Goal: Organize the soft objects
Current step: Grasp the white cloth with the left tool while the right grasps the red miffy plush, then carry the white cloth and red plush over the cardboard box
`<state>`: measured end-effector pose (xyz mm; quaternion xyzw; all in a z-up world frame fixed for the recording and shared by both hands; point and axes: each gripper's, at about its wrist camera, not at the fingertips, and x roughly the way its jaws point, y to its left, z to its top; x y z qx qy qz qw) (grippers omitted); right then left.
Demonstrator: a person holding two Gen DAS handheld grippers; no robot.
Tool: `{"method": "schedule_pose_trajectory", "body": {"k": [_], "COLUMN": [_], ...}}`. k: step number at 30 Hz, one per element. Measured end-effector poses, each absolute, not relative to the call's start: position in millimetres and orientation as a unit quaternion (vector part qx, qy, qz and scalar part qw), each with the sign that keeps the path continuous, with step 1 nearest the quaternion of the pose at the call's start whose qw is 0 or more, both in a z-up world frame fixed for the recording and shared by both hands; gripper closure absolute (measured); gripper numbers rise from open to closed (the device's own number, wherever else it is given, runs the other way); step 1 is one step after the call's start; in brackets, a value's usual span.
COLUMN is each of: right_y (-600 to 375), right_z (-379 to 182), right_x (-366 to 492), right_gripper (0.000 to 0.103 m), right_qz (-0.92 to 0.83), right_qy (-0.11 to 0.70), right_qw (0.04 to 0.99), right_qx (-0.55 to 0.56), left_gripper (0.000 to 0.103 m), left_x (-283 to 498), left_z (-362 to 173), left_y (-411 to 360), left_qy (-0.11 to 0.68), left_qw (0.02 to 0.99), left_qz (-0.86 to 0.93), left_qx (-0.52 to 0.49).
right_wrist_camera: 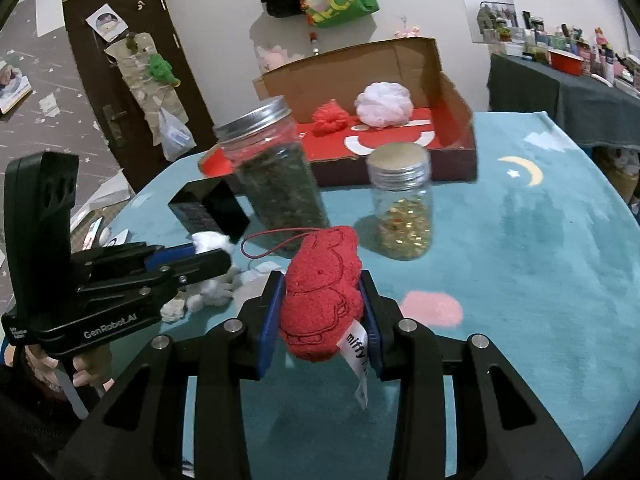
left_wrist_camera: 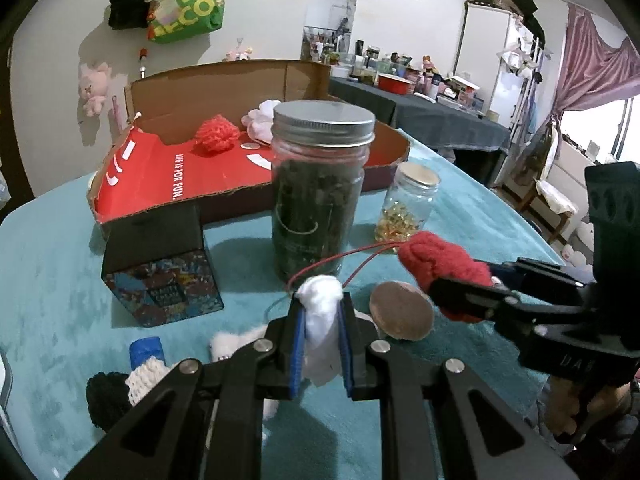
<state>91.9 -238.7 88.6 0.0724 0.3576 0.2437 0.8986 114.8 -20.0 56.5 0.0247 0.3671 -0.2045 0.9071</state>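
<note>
Teal cloth (right_wrist_camera: 560,240) covered the table. Left gripper (left_wrist_camera: 320,312) was clamped on a white soft piece (left_wrist_camera: 320,316), just clear of the cloth. Right gripper (right_wrist_camera: 322,312) was clamped on a red plush toy (right_wrist_camera: 320,292), its red cord (right_wrist_camera: 276,246) trailing toward 11 o'clock. From the right wrist, a large lidded jar (right_wrist_camera: 276,176) stood at 11 o'clock, a small jar (right_wrist_camera: 404,208) at 1 o'clock. Beyond both, at 12 o'clock, the open red box (right_wrist_camera: 460,136) held a red knit ball (right_wrist_camera: 330,118) and a white puff (right_wrist_camera: 384,104).
</note>
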Motion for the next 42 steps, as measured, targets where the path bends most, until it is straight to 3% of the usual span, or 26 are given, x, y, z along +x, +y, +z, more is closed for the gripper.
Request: {"method": "schedule_pose_trajectory", "body": {"k": [20,42], "right_y": [-233,-284], "right_z": [83,78], "right_x": [98,108], "right_gripper": [0.069,0.069], "right_qz": [0.251,0.228], "right_qy": [0.374,0.408], "right_qw": [0.889,0.876], "right_qx": [0.083,0.118], "left_gripper": [0.087,0.087], "left_x": [122,136], "left_z": [53,65], "left_y": [-1,88], "left_qy": [0.385,0.423], "left_qw": [0.9,0.887], "left_qz": [-0.204,-0.176], "left_qx": [0.004,-0.064]}}
